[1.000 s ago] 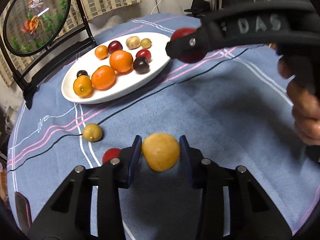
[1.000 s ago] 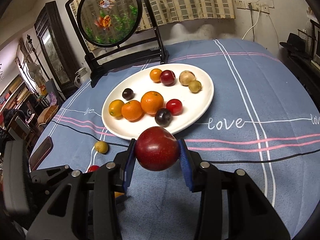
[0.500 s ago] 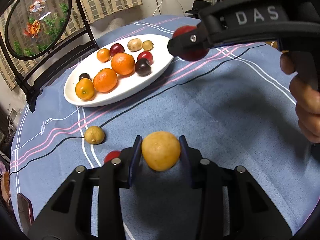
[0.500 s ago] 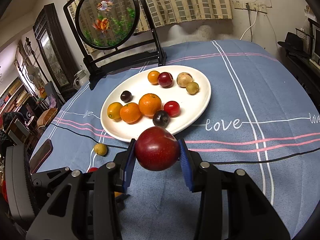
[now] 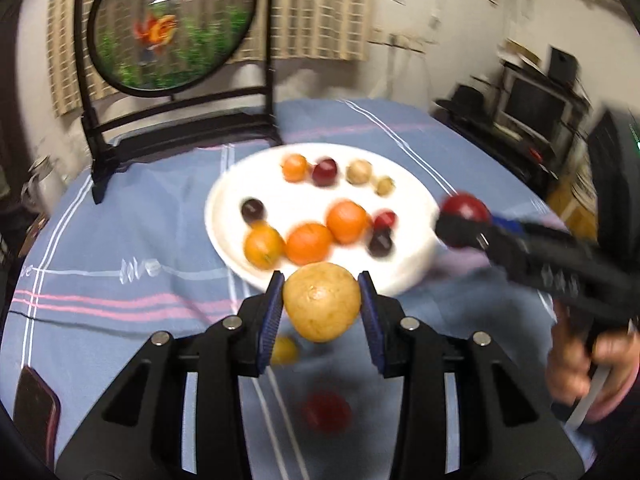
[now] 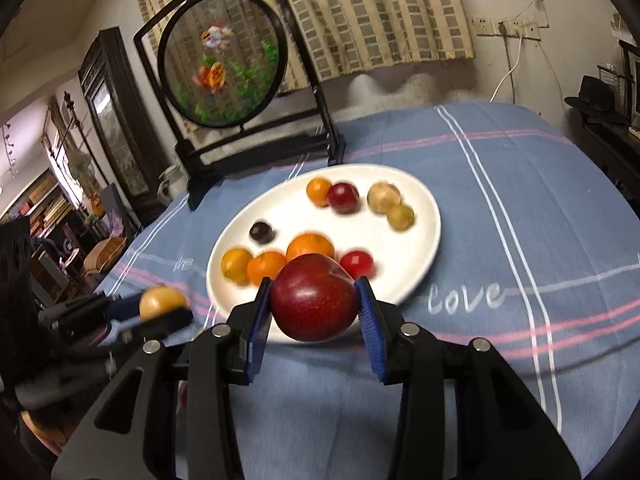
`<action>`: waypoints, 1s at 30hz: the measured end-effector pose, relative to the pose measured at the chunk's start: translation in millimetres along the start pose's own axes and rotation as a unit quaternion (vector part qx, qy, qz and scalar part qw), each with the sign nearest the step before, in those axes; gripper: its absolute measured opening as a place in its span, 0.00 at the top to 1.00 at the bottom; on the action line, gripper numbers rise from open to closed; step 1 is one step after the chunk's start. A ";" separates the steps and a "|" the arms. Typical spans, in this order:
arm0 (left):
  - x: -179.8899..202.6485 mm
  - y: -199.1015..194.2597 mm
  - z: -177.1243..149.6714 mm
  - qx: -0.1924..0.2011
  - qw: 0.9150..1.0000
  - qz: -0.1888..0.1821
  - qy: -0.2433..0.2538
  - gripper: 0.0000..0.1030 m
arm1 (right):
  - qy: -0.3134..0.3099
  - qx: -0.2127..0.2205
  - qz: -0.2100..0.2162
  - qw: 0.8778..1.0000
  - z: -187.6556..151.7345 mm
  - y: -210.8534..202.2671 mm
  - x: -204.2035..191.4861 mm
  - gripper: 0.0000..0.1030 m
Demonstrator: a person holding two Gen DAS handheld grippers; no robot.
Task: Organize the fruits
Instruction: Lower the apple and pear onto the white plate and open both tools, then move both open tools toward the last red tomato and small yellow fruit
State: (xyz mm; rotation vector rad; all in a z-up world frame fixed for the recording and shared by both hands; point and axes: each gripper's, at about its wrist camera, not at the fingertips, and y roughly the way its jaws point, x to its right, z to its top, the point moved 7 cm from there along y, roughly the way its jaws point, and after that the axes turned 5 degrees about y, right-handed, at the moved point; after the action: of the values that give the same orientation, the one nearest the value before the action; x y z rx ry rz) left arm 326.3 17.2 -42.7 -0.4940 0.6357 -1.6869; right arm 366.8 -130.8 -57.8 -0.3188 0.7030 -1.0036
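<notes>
The left gripper (image 5: pixel 320 308) tilts downward, its blue pads pressed on a yellow fruit (image 5: pixel 321 307) held above the blue tablecloth (image 5: pixel 120 240), just short of the white plate (image 5: pixel 228 216). The right gripper (image 6: pixel 314 306), also angled down, clamps a red apple (image 6: pixel 314 297) at the plate's near rim. A hand (image 5: pixel 588 360) grips its handle.

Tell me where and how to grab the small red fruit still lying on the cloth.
Grip the red fruit across its widest middle, coming from above. It is small and round and lies free on the cloth, with only the little yellow fruit nearby, so any jaw angle should do. Both grippers are full, so one must unload first.
</notes>
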 end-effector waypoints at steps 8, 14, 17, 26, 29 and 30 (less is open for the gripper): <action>-35.6 60.6 53.4 -0.009 0.998 0.025 -0.048 0.63 | 0.022 0.018 -0.016 0.999 37.3 41.3 16.6 0.59; -39.1 100.6 67.0 -0.036 0.998 0.037 -0.040 0.63 | 0.019 0.001 -0.030 0.999 48.7 73.2 27.7 0.59; -45.6 103.6 67.8 -0.040 0.996 0.060 -0.049 0.31 | 0.011 -0.011 -0.040 0.999 50.0 84.2 31.9 0.55; -66.0 28.7 52.0 0.004 0.993 0.097 -0.062 0.05 | -0.022 0.015 -0.018 0.999 52.3 42.8 0.3 0.40; -70.5 3.7 28.1 0.009 0.991 0.117 -0.062 0.03 | -0.031 0.015 -0.003 0.999 40.7 26.4 -18.1 0.40; -71.5 -3.3 18.4 0.009 0.991 0.122 -0.062 0.03 | -0.036 0.011 0.002 0.999 35.0 23.0 -23.3 0.40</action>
State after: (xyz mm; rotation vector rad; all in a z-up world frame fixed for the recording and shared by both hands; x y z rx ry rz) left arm 350.1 85.0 -25.5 -0.4839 0.5645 -1.4187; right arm 397.4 -101.4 -35.4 -0.3330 0.6273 -0.9904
